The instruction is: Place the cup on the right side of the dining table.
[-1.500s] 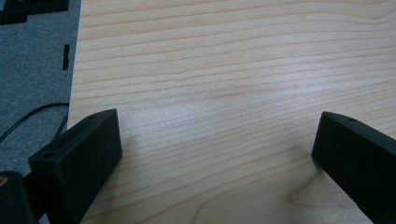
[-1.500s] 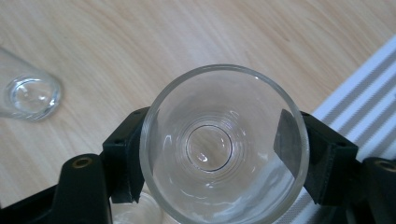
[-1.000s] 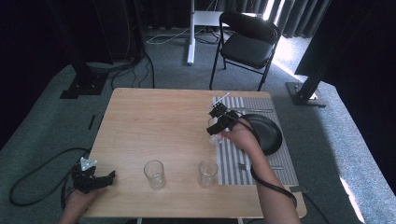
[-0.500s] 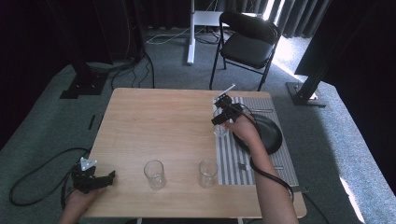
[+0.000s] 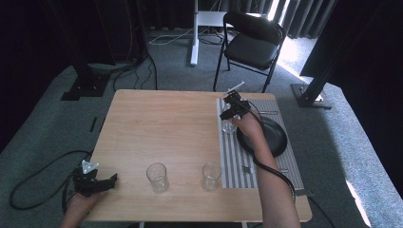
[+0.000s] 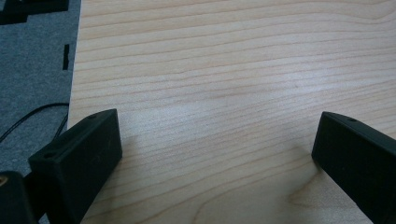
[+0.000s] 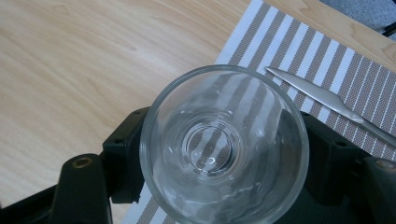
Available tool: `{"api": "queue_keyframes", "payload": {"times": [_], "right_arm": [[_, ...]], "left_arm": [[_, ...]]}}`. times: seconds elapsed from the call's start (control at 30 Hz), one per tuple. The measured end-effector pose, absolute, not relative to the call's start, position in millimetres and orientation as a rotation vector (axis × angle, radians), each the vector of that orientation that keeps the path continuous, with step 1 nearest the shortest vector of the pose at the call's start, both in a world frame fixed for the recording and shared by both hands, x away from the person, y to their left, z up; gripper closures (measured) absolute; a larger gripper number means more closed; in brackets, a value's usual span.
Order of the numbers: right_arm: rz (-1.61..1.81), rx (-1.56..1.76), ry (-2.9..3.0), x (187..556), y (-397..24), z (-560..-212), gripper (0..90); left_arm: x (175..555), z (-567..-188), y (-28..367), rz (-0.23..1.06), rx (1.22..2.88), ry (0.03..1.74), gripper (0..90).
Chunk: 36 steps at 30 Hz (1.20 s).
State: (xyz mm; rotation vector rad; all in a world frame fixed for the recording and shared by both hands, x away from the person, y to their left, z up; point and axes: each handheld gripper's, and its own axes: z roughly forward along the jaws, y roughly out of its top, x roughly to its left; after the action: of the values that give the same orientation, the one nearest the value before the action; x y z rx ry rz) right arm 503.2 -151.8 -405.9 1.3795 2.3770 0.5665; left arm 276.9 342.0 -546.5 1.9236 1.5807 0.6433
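One outstretched arm (image 5: 266, 166) — gripper (image 5: 229, 113) clamping glass (image 5: 228, 124).

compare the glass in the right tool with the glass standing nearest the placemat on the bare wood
The held glass is gripped by the right tool above the striped placemat; the free glass stands untouched on the wooden table. The held glass is at the placemat's far end, the free one near the front edge. Both are clear, upright and look empty.

Clear empty drinking glass (image 7: 224, 149), upright, held over the striped placemat's (image 7: 322, 60) left edge, beside a knife (image 7: 327, 105)
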Motion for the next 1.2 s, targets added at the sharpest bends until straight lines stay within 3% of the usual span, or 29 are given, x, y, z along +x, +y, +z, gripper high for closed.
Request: {"api": "queue_keyframes", "payload": {"times": [0.67,1.2], "right_arm": [[0.498,1.48,2.343,547.3,-153.4,-422.8,28.1],[0.497,1.545,2.325,557.7,-163.0,-436.3,28.0]], "left_arm": [[276.9,-546.5,341.9,0.644,1.923,1.581,1.9],[276.9,-546.6,341.9,0.644,1.923,1.58,1.9]]}}
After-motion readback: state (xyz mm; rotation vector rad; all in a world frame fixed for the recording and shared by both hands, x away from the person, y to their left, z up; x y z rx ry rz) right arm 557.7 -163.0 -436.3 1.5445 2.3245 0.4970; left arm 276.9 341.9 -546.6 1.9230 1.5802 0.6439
